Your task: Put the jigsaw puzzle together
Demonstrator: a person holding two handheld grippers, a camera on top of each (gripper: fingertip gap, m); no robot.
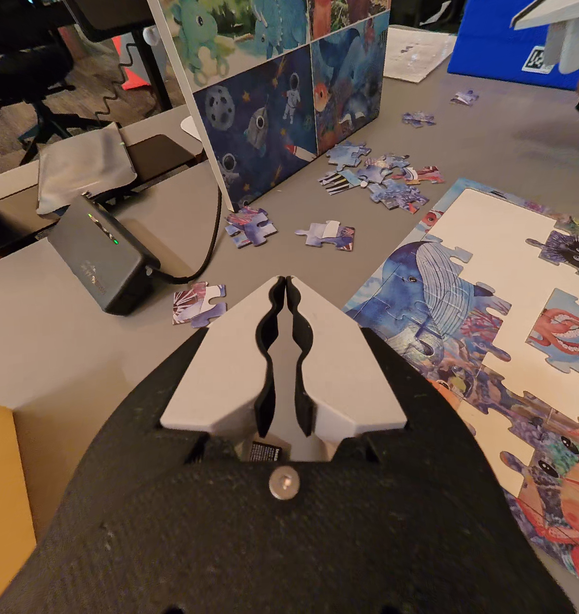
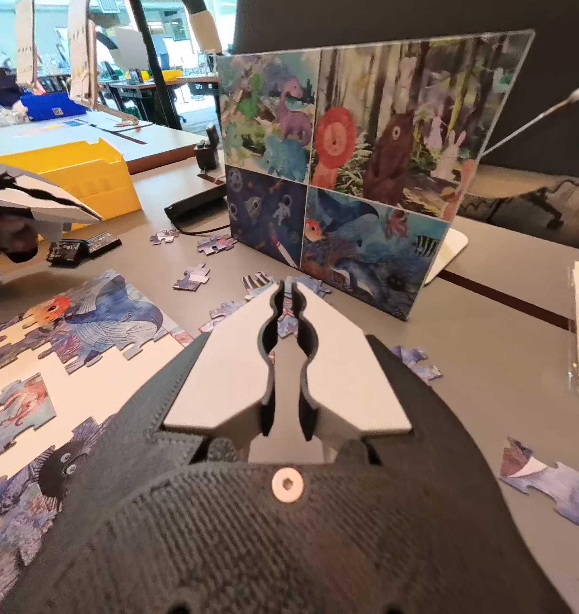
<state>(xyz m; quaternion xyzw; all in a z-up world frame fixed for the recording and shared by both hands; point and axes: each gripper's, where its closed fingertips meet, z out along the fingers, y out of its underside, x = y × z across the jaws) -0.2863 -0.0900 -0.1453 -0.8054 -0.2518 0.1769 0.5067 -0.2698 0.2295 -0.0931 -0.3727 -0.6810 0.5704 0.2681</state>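
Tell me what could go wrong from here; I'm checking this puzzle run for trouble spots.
The loose pieces lie overlapping in a heap, so the nearly shut right tongs above them might catch two at once. The octopus piece sits unlocked on the puzzle board, so a nudge could shift it. The piece beside the power bank's cable could be awkward to grab.

I am in a big work room, like an office or lab. I see long desks (image 2: 142,139), a black rolling chair (image 1: 32,66), and blue (image 2: 49,104) and yellow (image 2: 82,179) bins.
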